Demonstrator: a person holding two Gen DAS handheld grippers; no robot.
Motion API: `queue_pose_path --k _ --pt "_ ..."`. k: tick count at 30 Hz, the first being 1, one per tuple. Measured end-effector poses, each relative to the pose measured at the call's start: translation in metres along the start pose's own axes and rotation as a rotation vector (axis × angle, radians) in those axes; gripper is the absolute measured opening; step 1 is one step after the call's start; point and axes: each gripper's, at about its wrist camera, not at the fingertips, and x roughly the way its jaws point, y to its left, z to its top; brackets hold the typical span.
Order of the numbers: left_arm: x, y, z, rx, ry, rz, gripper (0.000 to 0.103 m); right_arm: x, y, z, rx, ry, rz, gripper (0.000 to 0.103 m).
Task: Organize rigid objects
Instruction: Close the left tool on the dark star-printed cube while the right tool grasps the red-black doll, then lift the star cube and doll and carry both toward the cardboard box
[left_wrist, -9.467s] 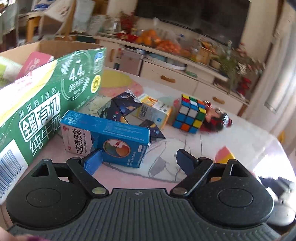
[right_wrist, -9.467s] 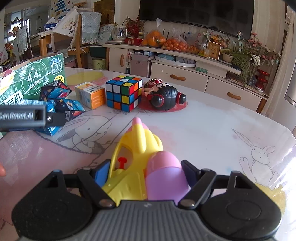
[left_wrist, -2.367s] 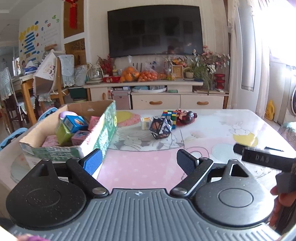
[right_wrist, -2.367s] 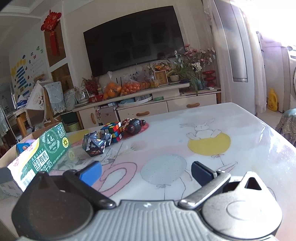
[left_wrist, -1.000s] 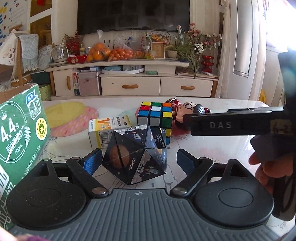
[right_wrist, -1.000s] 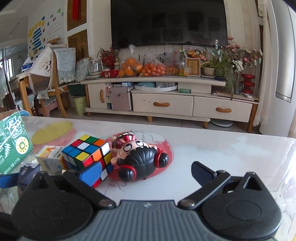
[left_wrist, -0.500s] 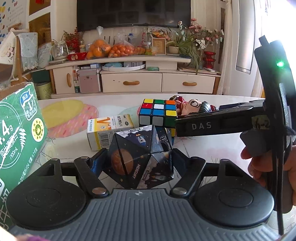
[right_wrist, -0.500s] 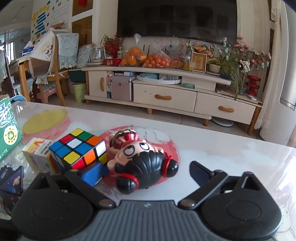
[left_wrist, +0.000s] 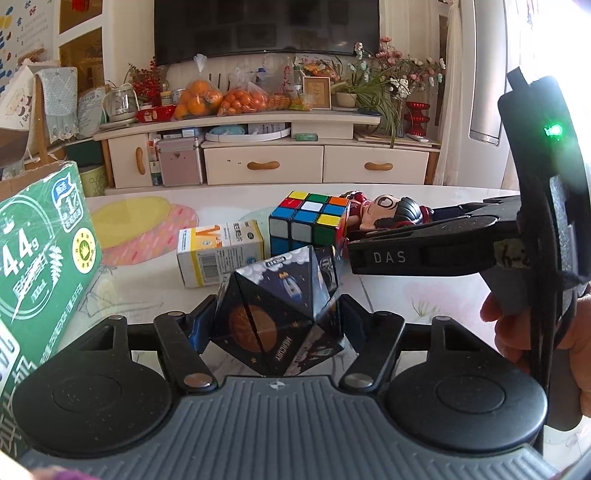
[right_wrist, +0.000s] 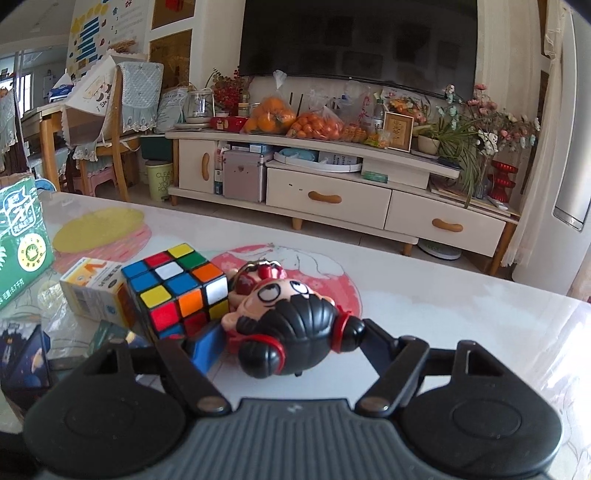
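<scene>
Left wrist: puzzle cube (left_wrist: 280, 314) between closing jaws

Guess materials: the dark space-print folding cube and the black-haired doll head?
Dark space-print folding cube: probably glossy printed plastic panels, going by the sheen and crisp hinge seams. Black-haired doll head: looks like moulded glossy plastic or vinyl, with highlights on the smooth hair buns.

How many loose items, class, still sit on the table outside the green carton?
4: space-print puzzle in the closing left jaws, doll in the closing right jaws, Rubik's cube beside the doll, small box behind. Others may be hidden.
</scene>
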Motion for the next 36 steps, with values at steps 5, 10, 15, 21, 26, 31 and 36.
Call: queue_pose_path --k 5,10,15,21,26,31,36 --pt "-0.006 0.0 -0.004 -0.002 0.003 0.001 0.083 -0.021 0.005 -0.012 0.01 -0.011 -0.01 0.077" --pt "-0.015 -0.001 -0.009 -0.015 0.016 -0.01 0.083 -0.043 0.008 -0.025 0.022 -0.021 -0.015 0.077" --pt "-0.025 0.001 -0.016 -0.017 0.023 -0.02 0.083 -0.063 0.016 -0.037 0.03 -0.013 -0.014 0.077" --pt "-0.039 0.004 -0.025 0.003 0.024 -0.014 0.083 -0.084 0.027 -0.051 0.042 0.004 -0.017 0.077" --pt "-0.05 0.008 -0.033 0.012 0.026 -0.014 0.083 -0.099 0.039 -0.061 0.042 0.017 -0.022 0.077" --pt "-0.062 0.014 -0.041 -0.002 0.036 -0.015 0.083 -0.118 0.048 -0.07 0.04 0.028 -0.029 0.077" --pt "-0.075 0.018 -0.047 -0.008 0.033 -0.015 0.083 -0.137 0.055 -0.077 0.047 0.033 -0.033 0.077"
